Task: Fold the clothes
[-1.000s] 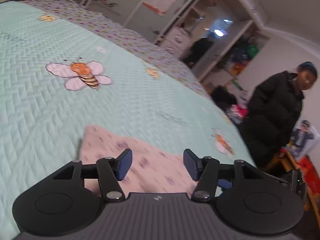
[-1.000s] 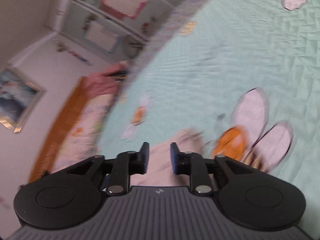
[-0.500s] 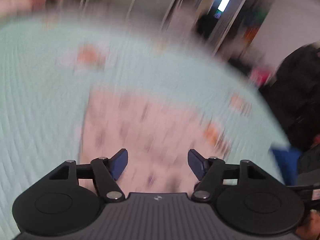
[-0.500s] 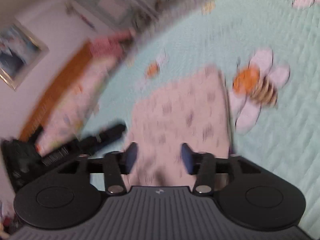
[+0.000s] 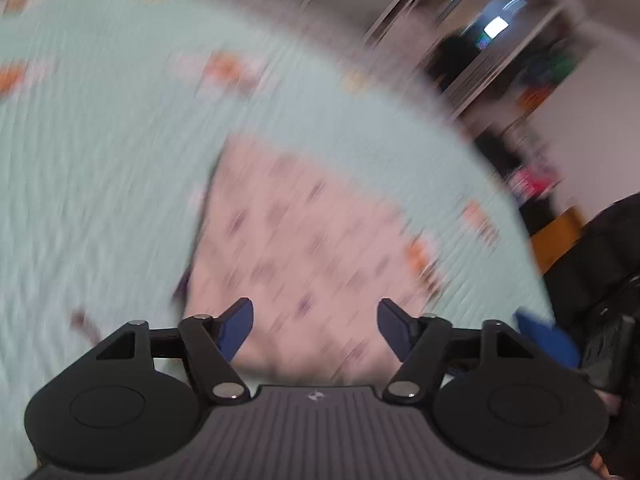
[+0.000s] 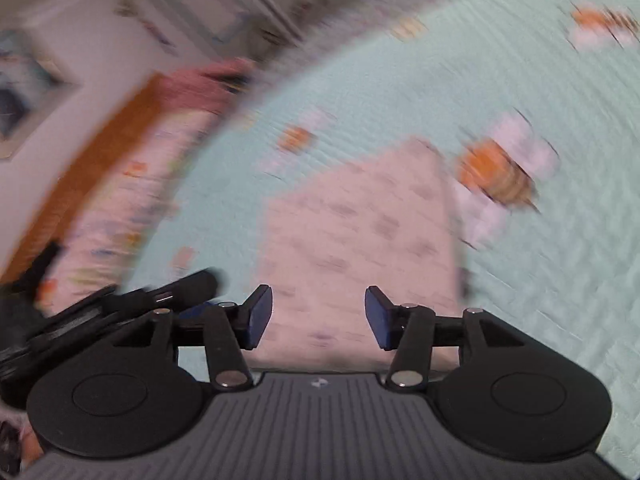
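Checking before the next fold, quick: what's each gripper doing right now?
Left gripper: open, holding nothing, above the pink garment.
Right gripper: open, holding nothing.

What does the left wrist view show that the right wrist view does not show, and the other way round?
Only the left wrist view shows the open shelving along the far wall, with a bright screen, and the dark sleeve of a person at the right edge.

Only the right wrist view shows the framed picture on the wall, the orange headboard and the big bee print beside the garment.

Both show the pink patterned garment lying flat on the mint quilt, and open blue-padded jaws holding nothing.
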Demonstrator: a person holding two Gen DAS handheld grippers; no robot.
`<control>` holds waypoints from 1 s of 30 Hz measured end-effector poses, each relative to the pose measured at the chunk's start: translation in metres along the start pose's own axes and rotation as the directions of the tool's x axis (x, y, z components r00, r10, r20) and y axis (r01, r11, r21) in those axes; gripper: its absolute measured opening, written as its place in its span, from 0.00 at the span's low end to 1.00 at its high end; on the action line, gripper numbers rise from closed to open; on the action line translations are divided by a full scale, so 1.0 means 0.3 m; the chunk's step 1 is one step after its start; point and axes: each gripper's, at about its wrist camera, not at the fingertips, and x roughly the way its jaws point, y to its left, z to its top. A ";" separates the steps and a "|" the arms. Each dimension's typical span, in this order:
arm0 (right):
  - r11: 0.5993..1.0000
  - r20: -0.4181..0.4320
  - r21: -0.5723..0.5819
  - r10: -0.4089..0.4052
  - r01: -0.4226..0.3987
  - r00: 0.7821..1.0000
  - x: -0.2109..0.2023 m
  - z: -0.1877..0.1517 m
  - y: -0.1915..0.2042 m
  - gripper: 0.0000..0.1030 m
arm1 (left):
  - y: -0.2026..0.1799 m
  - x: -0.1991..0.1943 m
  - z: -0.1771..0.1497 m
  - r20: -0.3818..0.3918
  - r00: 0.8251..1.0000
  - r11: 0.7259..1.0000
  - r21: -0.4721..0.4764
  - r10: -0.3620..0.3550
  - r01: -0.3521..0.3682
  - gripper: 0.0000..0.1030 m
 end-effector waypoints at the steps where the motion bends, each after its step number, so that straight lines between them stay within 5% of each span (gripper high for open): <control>1: 0.999 -0.023 0.024 -0.049 0.049 0.999 0.008 0.004 -0.022 0.49 | 0.021 -0.015 -0.006 0.009 1.000 1.000 -0.023 -0.020 0.021 0.64; 3: 0.999 0.029 0.033 0.010 -0.011 1.000 -0.055 0.033 -0.045 0.49 | 0.050 -0.054 -0.009 0.048 0.999 0.999 -0.040 -0.017 0.019 0.67; 5: 0.999 0.121 -0.019 -0.025 0.028 0.992 -0.140 0.103 -0.016 0.50 | 0.075 -0.083 0.000 0.056 0.998 0.997 -0.072 0.002 0.002 0.67; 8: 0.986 0.322 -0.161 0.003 0.052 0.947 -0.279 0.218 0.085 0.56 | 0.086 -0.117 0.002 0.094 0.995 0.996 -0.087 0.021 -0.013 0.68; 11: 0.967 0.417 -0.254 0.077 0.035 0.906 -0.332 0.285 0.160 0.83 | 0.111 -0.133 0.010 0.145 0.985 0.995 -0.066 0.089 -0.080 0.70; 15: 0.987 0.222 -0.141 0.108 -0.077 0.969 -0.193 0.281 0.040 0.83 | 0.233 -0.079 0.029 0.071 0.995 0.984 -0.168 0.076 -0.063 0.70; 18: 0.996 0.086 0.032 0.085 -0.088 0.993 -0.069 0.184 -0.151 0.83 | 0.257 -0.030 0.054 0.031 0.998 0.988 -0.149 0.055 -0.050 0.70; 21: 0.981 0.042 0.155 0.109 -0.114 0.993 0.010 0.105 -0.284 0.83 | 0.240 0.025 0.097 0.012 0.999 0.996 -0.085 0.031 -0.030 0.73; 24: 0.955 0.071 0.205 0.204 -0.214 0.976 0.031 0.066 -0.307 0.84 | 0.248 0.068 0.123 -0.028 0.998 0.994 -0.100 -0.049 0.046 0.89; 30: 0.906 0.010 0.249 0.351 -0.343 0.936 0.120 0.088 -0.286 0.84 | 0.254 0.147 0.140 -0.089 0.973 0.966 -0.164 -0.215 0.199 0.91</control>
